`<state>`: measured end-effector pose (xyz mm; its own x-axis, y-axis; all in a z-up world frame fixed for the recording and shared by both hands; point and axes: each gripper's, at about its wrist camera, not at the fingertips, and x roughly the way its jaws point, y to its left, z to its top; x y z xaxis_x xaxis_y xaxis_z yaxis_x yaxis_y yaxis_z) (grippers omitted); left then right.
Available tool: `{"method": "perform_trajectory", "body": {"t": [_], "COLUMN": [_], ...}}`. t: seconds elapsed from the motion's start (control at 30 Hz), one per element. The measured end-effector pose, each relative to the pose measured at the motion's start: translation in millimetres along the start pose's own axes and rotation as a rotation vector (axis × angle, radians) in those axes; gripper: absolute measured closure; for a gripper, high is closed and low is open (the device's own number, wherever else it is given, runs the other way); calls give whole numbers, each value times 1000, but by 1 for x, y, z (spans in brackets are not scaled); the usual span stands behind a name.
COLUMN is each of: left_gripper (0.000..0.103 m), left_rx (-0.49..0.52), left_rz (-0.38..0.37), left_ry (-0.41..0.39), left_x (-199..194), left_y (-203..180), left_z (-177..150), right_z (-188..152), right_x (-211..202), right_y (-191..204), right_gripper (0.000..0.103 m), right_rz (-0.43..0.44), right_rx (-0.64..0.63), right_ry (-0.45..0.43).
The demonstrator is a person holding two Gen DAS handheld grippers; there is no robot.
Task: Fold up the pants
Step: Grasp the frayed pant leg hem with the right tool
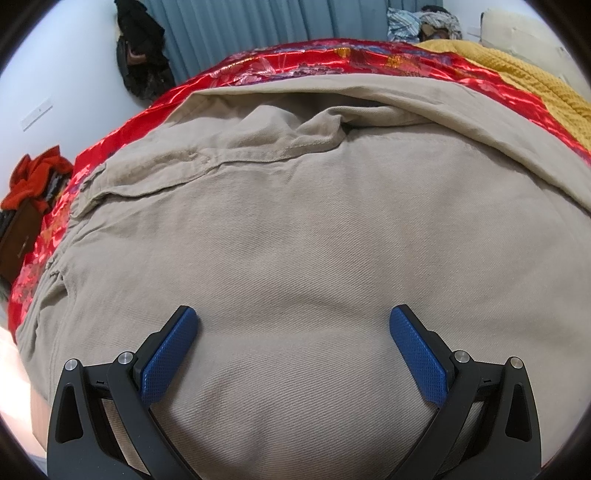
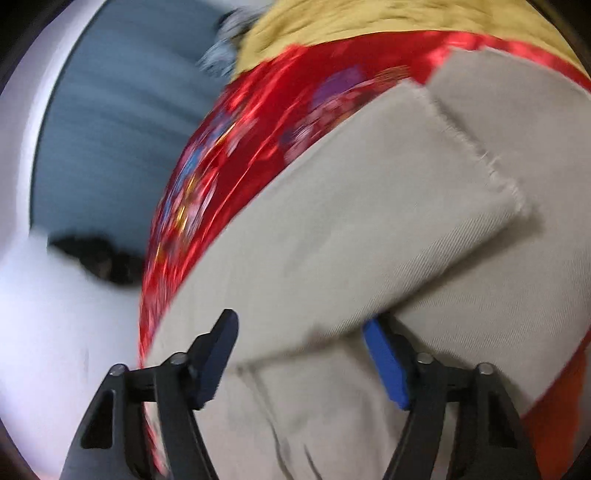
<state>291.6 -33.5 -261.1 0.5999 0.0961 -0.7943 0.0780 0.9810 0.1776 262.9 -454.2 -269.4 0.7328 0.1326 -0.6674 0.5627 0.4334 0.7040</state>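
Beige pants (image 1: 295, 229) lie spread on a red satin bedcover (image 1: 258, 70), with a fly seam and a fold running across the far side. My left gripper (image 1: 293, 314) is open and empty, its blue pads just above the flat cloth. In the blurred right wrist view the pants (image 2: 369, 229) show one leg laid over the other, with a frayed hem (image 2: 476, 144) at the upper right. My right gripper (image 2: 301, 325) is open over the edge of the upper leg; its right finger (image 2: 384, 358) sits under that edge.
A yellow knitted blanket (image 1: 535, 81) lies at the far right of the bed, with a pile of clothes (image 1: 424, 22) behind it. A blue curtain (image 1: 258, 26) and dark hanging garments (image 1: 142, 51) are at the back. Red clothes (image 1: 33, 181) lie on a dark cabinet at left.
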Motion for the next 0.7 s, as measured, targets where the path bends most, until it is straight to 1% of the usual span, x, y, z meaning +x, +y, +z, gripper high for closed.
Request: {"method": "perform_trajectory", "body": {"t": [0.03,0.07,0.1,0.13,0.17,0.2,0.23,0.27,0.33,0.37,0.4,0.47,0.5,0.53,0.57,0.6,0.7], "left_gripper": [1,1,1,1,1,1,1,1,1,1,1,1,1,1,1,1,1], "left_rx": [2,5,9,13,6,-13,-63,-103,-179,-225,-275,-399,-430,-470,-520,-548,-627], "left_rz": [3,3,-4,-20,-66,-115,-211,-274,-358,-387,-415,-460,-470,-492,-531,-555,-630], "left_ry": [2,9,25,50,106,131,139,129,101,85,77,80,80,83,89,93,100], "left_x": [0,-1,-3,-5,-13,-20,-34,-42,-54,-55,-53,-37,-32,-24,-14,-8,8], "left_y": [0,0,1,3,10,16,28,38,57,68,79,102,107,113,119,122,131], "left_z": [1,2,5,9,17,20,26,32,50,62,75,103,111,120,131,136,156], "right_z": [5,10,13,17,19,21,22,23,22,21,20,14,10,5,-2,-7,-31], "right_x": [4,9,11,10,6,-4,-13,-28,-58,-79,-92,-126,-134,-152,-164,-177,-207], "right_y": [-2,-3,-1,3,10,21,29,44,71,86,97,118,126,134,140,146,154], "right_gripper": [46,65,77,94,96,97,99,99,99,99,99,99,99,99,99,99,99], "right_rz": [-32,-82,-137,-177,-184,-156,-130,-90,-26,26,67,163,190,234,265,297,346], "right_rx": [17,10,-18,-53,-93,-133,-169,-237,-353,-413,-444,-504,-519,-546,-567,-588,-644], "right_ry": [-11,-17,-27,-36,-48,-72,-89,-111,-149,-165,-169,-169,-168,-167,-166,-163,-158]}}
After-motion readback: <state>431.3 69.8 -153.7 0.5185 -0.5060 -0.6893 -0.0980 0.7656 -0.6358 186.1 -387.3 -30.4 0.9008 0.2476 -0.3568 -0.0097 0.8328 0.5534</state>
